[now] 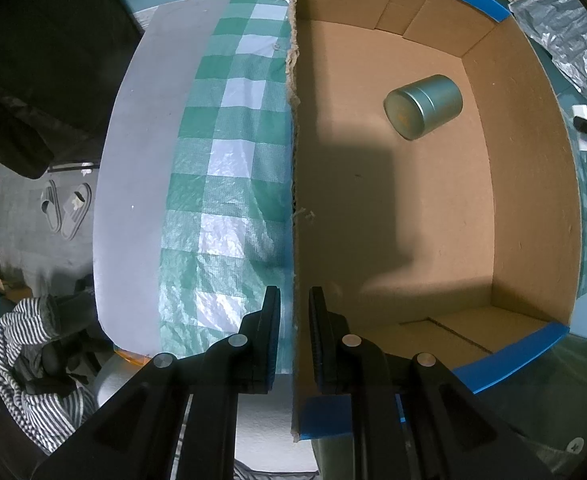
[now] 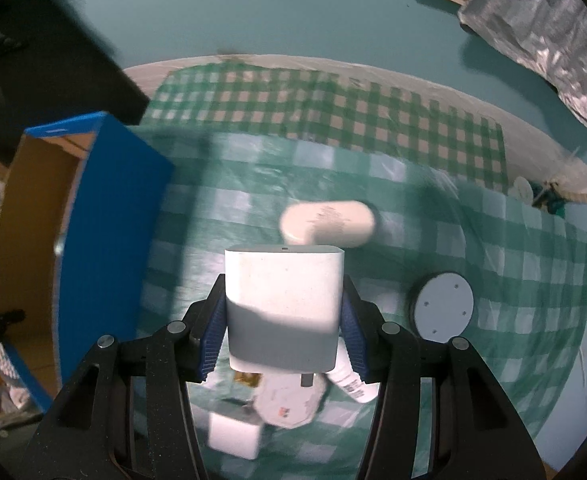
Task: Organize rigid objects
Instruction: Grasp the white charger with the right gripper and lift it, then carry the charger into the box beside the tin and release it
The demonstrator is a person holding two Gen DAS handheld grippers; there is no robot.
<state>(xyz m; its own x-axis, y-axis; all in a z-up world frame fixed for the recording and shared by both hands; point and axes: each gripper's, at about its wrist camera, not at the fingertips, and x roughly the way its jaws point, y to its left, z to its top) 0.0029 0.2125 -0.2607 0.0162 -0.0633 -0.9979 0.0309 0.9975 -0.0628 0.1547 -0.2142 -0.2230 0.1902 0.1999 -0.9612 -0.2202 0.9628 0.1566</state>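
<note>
The left wrist view looks steeply down from close above the cardboard box (image 1: 433, 208), straddling its left wall, table (image 1: 133, 184) edge alongside. The right wrist view looks forward and down over the checked cloth (image 2: 513, 272), near it, toward the table's far edge. Both share the box (image 2: 105, 248) and cloth (image 1: 229, 184)

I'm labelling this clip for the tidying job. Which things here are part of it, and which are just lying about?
Job:
cardboard box, its wall pinched by the left gripper
metal tin in the box
white block in the right gripper
round puck

Lying about:
slippers
striped cloth
</note>
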